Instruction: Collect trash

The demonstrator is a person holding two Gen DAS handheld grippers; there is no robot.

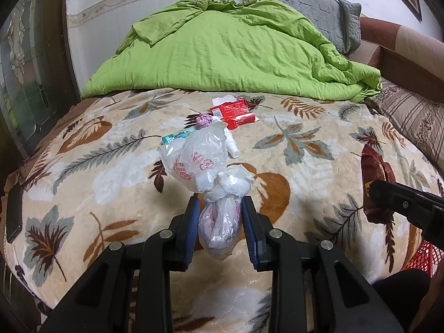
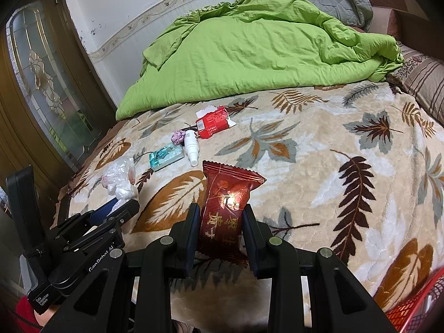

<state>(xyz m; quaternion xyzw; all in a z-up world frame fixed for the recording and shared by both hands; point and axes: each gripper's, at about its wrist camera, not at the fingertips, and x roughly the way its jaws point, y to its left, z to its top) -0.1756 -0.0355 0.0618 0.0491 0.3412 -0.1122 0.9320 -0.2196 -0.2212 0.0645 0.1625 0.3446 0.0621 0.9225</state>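
Crinkled clear plastic, a knotted bag (image 1: pixel 219 222) with red print, sits pinched between the blue pads of your left gripper (image 1: pixel 221 202), jaws nearly closed on it, held above the leaf-patterned blanket (image 1: pixel 319 149). Your right gripper (image 2: pixel 221 211) clamps a dark red snack wrapper (image 2: pixel 226 208) upright; its gold characters are not legible to you. Only the right view shows fully the teal packet (image 2: pixel 166 156) just beside the white bottle (image 2: pixel 191 145); the left view has the bag covering them. Both views list a purple wad (image 2: pixel 178 136), a torn red packet (image 2: pixel 213 123), and a green quilt (image 2: pixel 249 47). "GenRobot AI" and "Data Acquisition System" read on your left gripper's body. Red basket (image 2: pixel 416 308) at lower right.
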